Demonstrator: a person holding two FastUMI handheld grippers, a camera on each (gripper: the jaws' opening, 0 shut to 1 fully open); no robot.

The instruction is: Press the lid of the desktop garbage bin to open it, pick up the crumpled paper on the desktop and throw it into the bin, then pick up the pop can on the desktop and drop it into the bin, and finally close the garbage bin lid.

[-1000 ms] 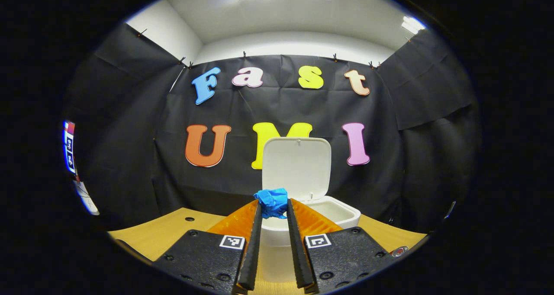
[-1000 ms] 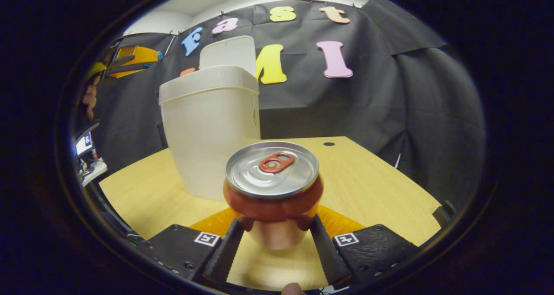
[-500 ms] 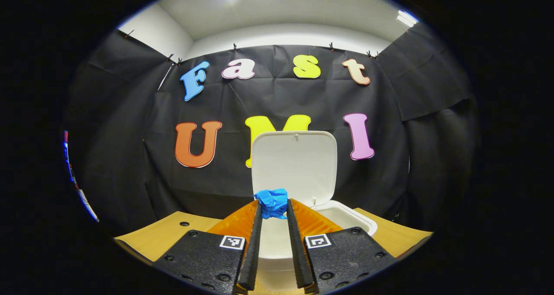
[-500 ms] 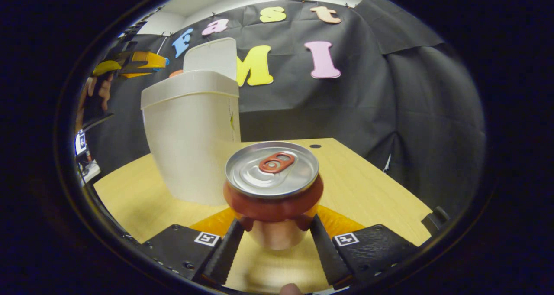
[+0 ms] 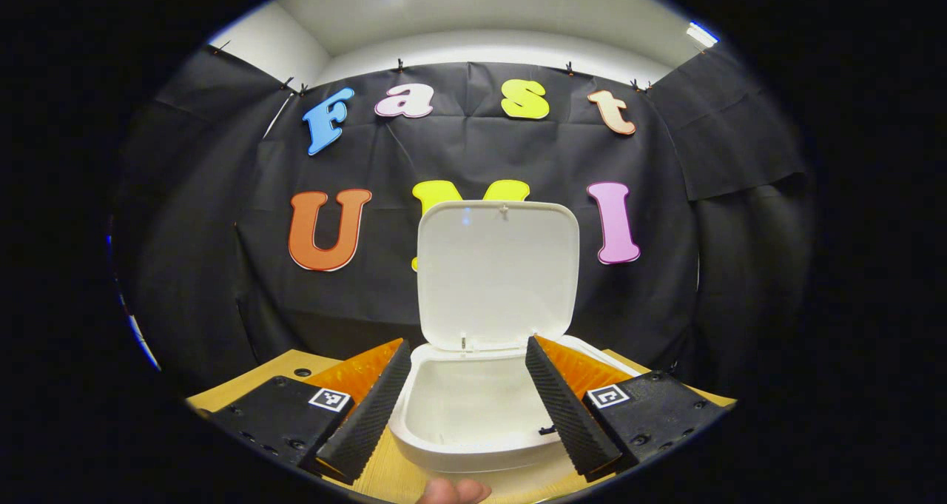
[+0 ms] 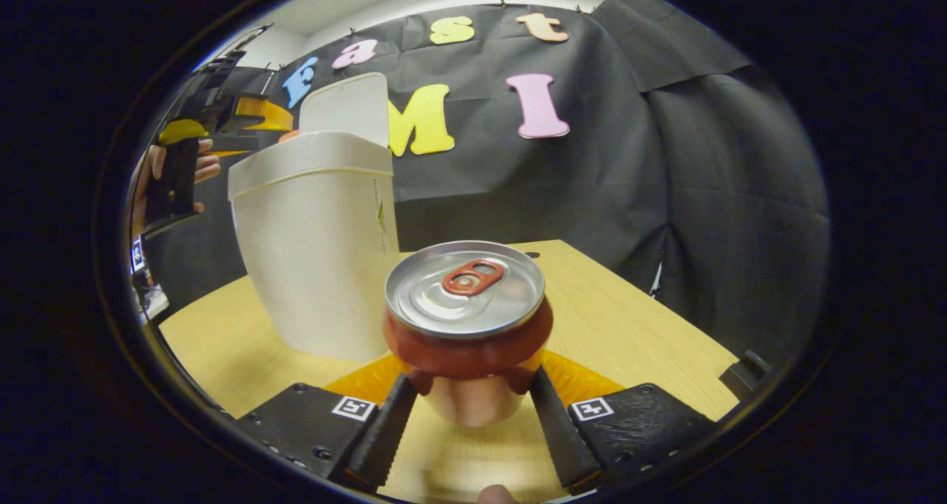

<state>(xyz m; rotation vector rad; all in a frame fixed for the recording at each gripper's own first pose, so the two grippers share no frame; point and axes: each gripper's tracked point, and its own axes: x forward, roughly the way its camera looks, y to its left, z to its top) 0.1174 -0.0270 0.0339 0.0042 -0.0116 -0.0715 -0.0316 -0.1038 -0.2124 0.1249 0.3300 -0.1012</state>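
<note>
My left gripper hangs open above the white bin, one finger to each side of the opening and nothing between them. The bin's lid stands upright behind. I see only white inside the bin; the crumpled paper is hidden from here. My right gripper is shut on the red pop can, which stands upright with its silver top and red tab facing me, low over the table. In the right gripper view the bin stands to the left of the can, lid up, with the left gripper above it.
The bin stands on a light wooden table with bare room to the right of the can. A hand holds the left gripper at the far left. Black cloth walls close the booth behind and to the right.
The left gripper moved forward over the bin and opened; the blue crumpled paper it held is gone from between its fingers. The right gripper kept hold of the can and shifted slightly.
</note>
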